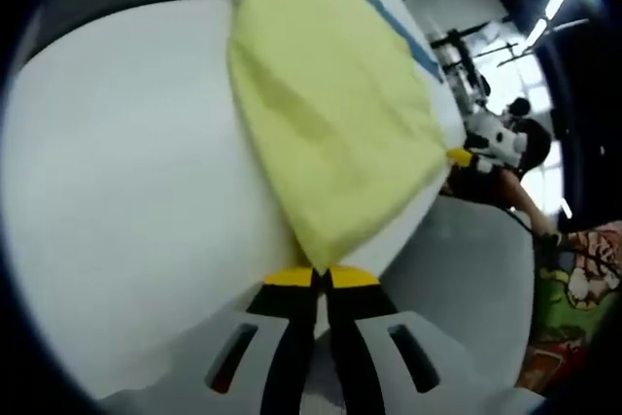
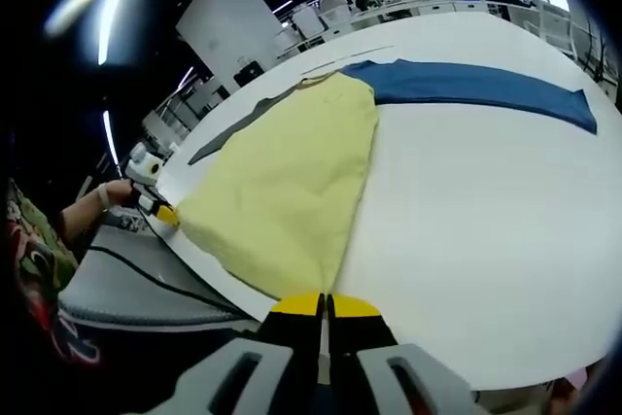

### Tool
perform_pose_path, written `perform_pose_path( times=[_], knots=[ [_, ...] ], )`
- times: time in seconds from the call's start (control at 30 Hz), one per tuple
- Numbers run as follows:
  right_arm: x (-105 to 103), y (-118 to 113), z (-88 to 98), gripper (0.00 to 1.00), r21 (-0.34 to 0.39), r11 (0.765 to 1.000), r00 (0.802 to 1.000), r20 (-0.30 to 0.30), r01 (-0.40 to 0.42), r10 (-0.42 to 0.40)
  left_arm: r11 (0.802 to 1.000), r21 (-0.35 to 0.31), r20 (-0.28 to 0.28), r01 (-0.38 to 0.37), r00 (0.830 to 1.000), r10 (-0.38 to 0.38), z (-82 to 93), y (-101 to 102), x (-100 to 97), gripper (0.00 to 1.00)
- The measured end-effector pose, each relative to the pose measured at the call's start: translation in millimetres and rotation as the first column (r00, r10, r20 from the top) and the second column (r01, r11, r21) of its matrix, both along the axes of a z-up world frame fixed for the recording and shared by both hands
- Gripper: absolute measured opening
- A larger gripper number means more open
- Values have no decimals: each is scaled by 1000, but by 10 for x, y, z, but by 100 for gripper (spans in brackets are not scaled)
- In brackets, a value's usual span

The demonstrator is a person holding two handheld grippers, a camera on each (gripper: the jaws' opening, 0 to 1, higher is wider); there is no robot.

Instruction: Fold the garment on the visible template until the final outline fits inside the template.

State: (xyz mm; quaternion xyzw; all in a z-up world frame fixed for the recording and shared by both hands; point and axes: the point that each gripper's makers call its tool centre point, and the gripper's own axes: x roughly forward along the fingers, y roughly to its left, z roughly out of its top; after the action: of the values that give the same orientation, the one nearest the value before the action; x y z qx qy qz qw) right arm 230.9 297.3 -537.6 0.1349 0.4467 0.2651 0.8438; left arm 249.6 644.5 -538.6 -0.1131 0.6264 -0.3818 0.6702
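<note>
Yellow garment (image 2: 287, 187) pinched in both closed jaws, blue strip (image 2: 476, 85) beyond on the white table (image 2: 476, 221).

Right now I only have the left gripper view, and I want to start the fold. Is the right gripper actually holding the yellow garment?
Observer: Yes. In the right gripper view, the right gripper has its jaws closed on a corner of the yellow garment, near the table's edge.
Operator: I only see a sliver of blue past the cloth. How far does it go?
Observer: The blue strip comes out from the garment's far end and runs on across the white table, with nothing lying on that stretch.
</note>
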Motion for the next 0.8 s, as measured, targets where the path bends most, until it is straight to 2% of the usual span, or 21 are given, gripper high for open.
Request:
perform_pose_path(
  times=[0.1, 0.4, 0.67, 0.8],
  knots=[
    [4, -2, 8, 0, 0, 1000, 1000, 3, -3, 3, 1000, -27, 4, -3, 1000, 3, 49, 2, 16, 0],
    [17, -1, 66, 0, 7, 1000, 1000, 15, 0, 0, 987, -141, 11, -78, 997, 81, 298, -37, 101, 1],
    [22, -2, 95, 0, 14, 1000, 1000, 23, 6, -6, 976, -186, 10, -110, 993, 114, 443, -48, 108, 2],
    [18, 5, 81, 0, 12, 1000, 1000, 20, 2, -2, 978, -158, 2, -139, 990, 141, 383, -8, 135, 1]
  ],
)
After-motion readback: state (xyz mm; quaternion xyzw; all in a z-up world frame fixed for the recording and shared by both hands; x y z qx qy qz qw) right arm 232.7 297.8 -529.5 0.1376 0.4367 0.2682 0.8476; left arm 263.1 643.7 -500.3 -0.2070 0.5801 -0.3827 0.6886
